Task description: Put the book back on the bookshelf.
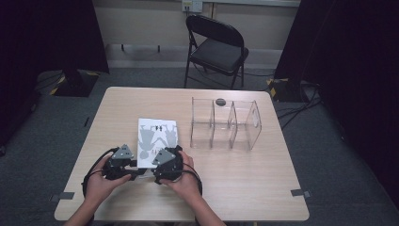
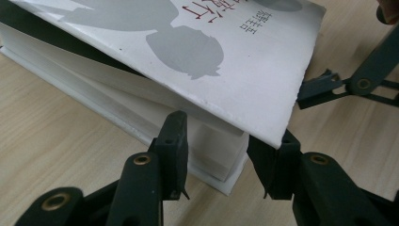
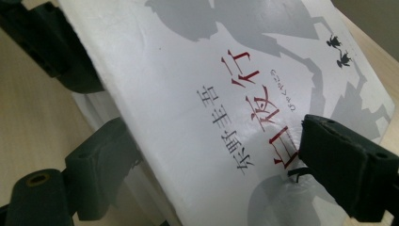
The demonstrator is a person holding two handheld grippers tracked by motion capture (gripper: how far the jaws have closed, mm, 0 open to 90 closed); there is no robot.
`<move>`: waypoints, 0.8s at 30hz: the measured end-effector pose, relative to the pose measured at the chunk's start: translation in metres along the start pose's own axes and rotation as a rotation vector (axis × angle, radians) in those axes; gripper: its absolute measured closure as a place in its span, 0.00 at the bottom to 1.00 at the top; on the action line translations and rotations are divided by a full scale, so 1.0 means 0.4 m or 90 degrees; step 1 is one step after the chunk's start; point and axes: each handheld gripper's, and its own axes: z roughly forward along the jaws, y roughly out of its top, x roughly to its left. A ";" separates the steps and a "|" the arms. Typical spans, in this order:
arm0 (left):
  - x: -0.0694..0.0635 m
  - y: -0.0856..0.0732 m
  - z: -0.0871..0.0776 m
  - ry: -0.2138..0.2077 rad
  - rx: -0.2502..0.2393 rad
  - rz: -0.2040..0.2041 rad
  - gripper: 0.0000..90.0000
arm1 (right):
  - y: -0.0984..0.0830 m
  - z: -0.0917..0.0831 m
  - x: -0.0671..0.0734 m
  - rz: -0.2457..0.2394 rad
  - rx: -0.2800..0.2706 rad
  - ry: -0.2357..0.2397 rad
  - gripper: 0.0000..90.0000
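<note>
A white book (image 1: 157, 134) with grey silhouettes and red and black lettering lies near the table's front middle. My left gripper (image 1: 134, 170) is at its near left corner. In the left gripper view its jaws (image 2: 226, 157) close on the corner of the page block (image 2: 211, 150), under the lifted front cover (image 2: 244, 61). My right gripper (image 1: 162, 162) is at the near edge. In the right gripper view it (image 3: 214, 139) pinches the cover (image 3: 188, 94), with one jaw on top, creasing it, and the other beneath. The cover is raised off the pages.
A clear acrylic organiser (image 1: 226, 125) with several compartments stands to the right of the book, with a small dark disc (image 1: 220, 101) behind it. A black folding chair (image 1: 216, 47) stands beyond the wooden table (image 1: 259, 188). Black cables trail from both grippers.
</note>
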 end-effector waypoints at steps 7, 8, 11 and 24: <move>0.000 -0.002 0.001 0.000 -0.001 -0.002 0.65 | 0.004 0.015 0.019 -0.028 0.011 -0.050 0.14; 0.000 -0.003 0.002 0.000 -0.004 -0.001 0.65 | 0.003 0.015 0.017 -0.028 0.009 -0.048 0.14; 0.000 -0.005 0.004 0.002 -0.012 0.004 0.64 | 0.001 0.013 0.013 -0.032 0.007 -0.048 0.18; 0.054 -0.048 -0.003 0.011 -0.040 0.024 0.36 | 0.033 -0.045 -0.020 -0.042 0.004 -0.066 0.52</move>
